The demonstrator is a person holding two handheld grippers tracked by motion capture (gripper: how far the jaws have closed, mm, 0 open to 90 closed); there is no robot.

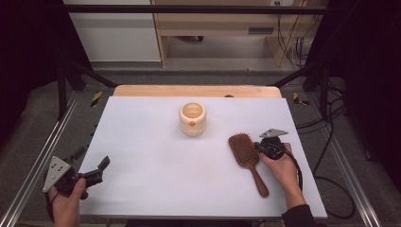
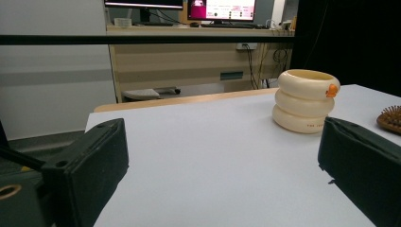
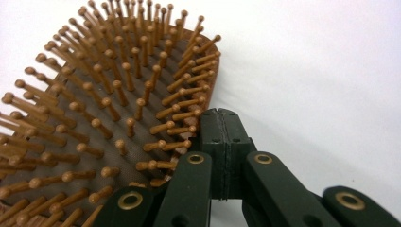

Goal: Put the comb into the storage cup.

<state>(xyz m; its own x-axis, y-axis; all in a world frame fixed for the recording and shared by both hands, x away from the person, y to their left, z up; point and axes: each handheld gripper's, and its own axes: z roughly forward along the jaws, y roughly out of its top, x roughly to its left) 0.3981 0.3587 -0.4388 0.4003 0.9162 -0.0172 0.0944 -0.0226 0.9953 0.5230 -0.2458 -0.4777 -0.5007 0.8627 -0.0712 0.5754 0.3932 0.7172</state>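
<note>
Wooden hairbrush [image 1: 247, 155] judged light, stiff, bristles up; best taken at handle. Right tool [image 3: 221, 124] clenched empty beside head; left tool [image 2: 222, 175] released, idle.

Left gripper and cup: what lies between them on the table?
Nothing: in the high view, bare table runs from the left gripper to the cup.
</note>
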